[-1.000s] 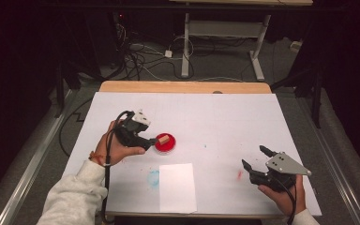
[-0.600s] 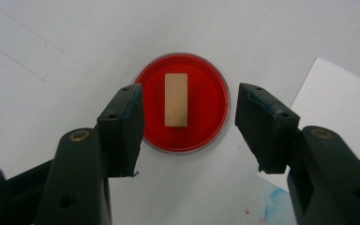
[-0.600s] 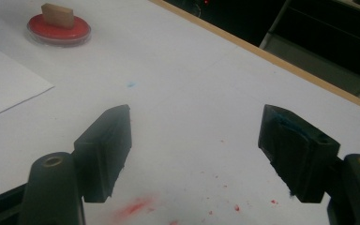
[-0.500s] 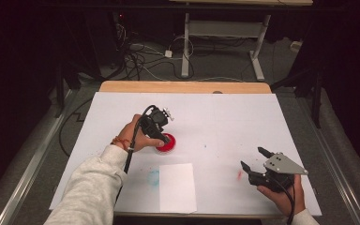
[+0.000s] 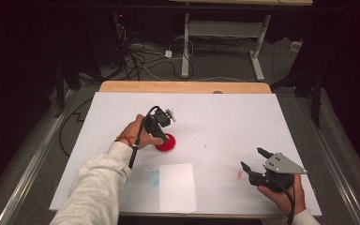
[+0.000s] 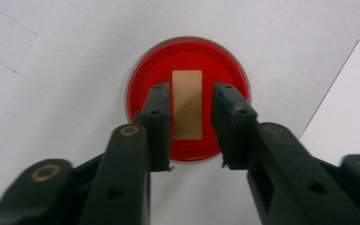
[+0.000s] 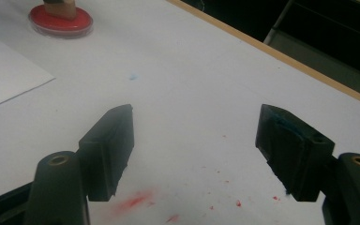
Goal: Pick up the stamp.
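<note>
Here the left gripper (image 6: 191,126), jaws apart, is poised astride a light, stiff wooden block (image 6: 187,104) in the red dish (image 6: 143,84); its long sides should probably be gripped.

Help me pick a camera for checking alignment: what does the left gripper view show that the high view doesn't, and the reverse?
Left gripper view alone: a tan wooden block standing in the red dish, with the left gripper jaws open on either side of it.

High view alone: the right gripper open near the table's front edge, and a red smear beside it.

Both: the red dish, the white paper sheet and the white table.
</note>
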The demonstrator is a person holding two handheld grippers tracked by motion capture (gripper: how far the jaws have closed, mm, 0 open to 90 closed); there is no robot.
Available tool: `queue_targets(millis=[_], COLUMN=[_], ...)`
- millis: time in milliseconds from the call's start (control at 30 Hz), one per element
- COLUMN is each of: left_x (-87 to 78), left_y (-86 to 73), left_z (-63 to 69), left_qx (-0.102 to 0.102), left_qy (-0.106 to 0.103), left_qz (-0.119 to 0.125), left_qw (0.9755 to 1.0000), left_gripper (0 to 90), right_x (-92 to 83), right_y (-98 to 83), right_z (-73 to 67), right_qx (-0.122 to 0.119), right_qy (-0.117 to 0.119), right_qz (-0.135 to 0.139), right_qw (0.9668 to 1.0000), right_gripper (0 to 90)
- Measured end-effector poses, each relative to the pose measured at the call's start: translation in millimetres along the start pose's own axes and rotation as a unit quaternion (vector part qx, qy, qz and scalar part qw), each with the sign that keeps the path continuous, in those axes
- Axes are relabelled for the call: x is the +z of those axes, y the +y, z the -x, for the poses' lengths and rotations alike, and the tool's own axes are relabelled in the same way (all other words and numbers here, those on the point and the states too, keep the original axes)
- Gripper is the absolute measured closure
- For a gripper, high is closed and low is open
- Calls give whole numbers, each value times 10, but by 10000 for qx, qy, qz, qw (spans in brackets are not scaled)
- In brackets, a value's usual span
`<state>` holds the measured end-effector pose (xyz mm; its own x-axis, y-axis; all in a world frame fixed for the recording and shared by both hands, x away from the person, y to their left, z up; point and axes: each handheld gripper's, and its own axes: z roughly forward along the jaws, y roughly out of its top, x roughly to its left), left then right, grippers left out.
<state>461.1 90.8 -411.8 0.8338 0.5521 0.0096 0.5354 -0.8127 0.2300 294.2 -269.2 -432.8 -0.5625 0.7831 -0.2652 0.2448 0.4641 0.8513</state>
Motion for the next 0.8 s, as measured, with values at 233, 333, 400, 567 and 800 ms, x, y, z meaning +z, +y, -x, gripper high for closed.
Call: queue_targets(millis=[233,333,400,567,800], left_x=[37,42,50,63,90], left_y=[26,32,29,16,56], left_z=[10,5,10,9,38], left_qx=[39,36,46,42,123], left_qy=[32,32,42,72,184], left_qz=[-56,-19,7,27,-81], left_qw=[10000,10000,10000,10000,9997], left_gripper=[694,736,738,733,733], right_x=[1,-1,-2,-16,-20], right_y=[0,1,0,0,7], right_z=[7,8,11,29,29], right_qx=[58,57,40,58,36], right_qy=[55,74,94,89,101], right_qz=[8,14,-14,-3,20], right_qw=[10000,10000,9999,9999,9999], right_gripper=[299,305,321,324,335])
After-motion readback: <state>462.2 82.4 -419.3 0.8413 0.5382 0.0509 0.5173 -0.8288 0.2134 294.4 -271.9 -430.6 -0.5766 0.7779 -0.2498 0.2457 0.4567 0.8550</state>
